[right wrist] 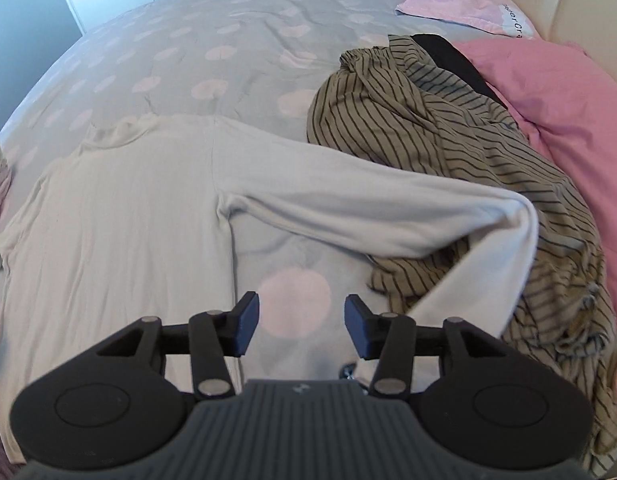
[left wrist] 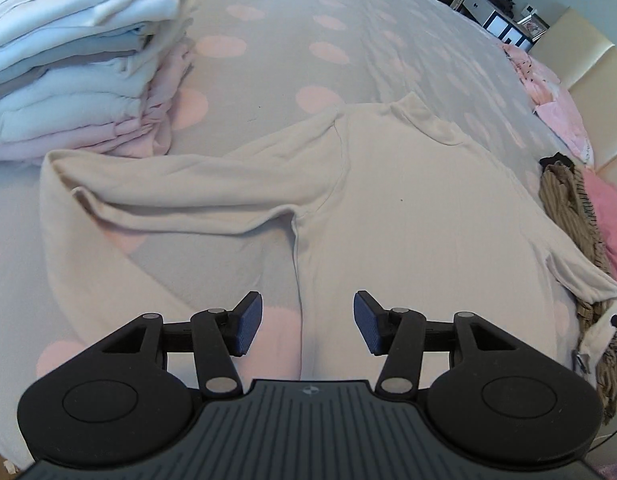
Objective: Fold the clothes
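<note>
A cream long-sleeved top [left wrist: 408, 208] lies flat on the bed, collar pointing away from me. In the left wrist view its left sleeve [left wrist: 180, 196] stretches out and bends back at the elbow. My left gripper [left wrist: 307, 322] hovers open above the top's left side seam, nothing between its blue pads. In the right wrist view the same top [right wrist: 120, 216] fills the left half, and its right sleeve [right wrist: 388, 204] runs out over a striped garment and doubles back. My right gripper [right wrist: 302, 322] hangs open over bare bedspread beside the sleeve's lower part, holding nothing.
A stack of folded pale blue, white and pink clothes [left wrist: 80, 60] sits at the back left. A crumpled olive striped garment [right wrist: 448, 128] lies right of the top, with pink bedding [right wrist: 560, 96] beyond it. The grey bedspread with pink dots [left wrist: 308, 40] stretches behind the collar.
</note>
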The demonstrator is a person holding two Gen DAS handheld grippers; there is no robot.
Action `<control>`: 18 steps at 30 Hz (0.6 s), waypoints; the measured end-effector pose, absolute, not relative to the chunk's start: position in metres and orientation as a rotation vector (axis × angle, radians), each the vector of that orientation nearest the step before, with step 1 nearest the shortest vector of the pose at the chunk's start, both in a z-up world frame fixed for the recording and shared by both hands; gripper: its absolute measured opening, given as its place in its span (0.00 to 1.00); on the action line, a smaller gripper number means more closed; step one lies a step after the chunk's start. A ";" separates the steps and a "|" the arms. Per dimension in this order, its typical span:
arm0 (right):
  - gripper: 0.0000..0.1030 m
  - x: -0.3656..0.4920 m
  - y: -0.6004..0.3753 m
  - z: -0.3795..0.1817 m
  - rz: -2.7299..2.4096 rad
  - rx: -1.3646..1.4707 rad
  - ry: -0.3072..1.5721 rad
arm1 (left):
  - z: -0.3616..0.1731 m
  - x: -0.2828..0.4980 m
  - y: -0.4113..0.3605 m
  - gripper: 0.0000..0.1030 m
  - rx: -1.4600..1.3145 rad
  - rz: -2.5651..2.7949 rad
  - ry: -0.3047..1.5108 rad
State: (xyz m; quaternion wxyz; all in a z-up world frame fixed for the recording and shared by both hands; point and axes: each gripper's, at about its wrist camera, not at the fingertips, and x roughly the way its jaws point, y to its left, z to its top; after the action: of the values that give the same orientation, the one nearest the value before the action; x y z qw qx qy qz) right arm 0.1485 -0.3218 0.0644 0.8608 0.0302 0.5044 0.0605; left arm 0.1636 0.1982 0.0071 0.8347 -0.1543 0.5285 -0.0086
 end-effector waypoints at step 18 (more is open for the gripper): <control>0.50 0.242 -0.289 0.001 0.152 0.393 1.110 | -0.049 0.216 0.219 0.47 -0.569 -0.002 1.119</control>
State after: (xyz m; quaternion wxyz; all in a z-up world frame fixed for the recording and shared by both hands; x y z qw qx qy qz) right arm 0.2420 -0.2888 0.0012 0.8288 0.1850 0.5232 0.0716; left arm 0.2160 0.2194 -0.0487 0.8094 -0.2660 0.5235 -0.0010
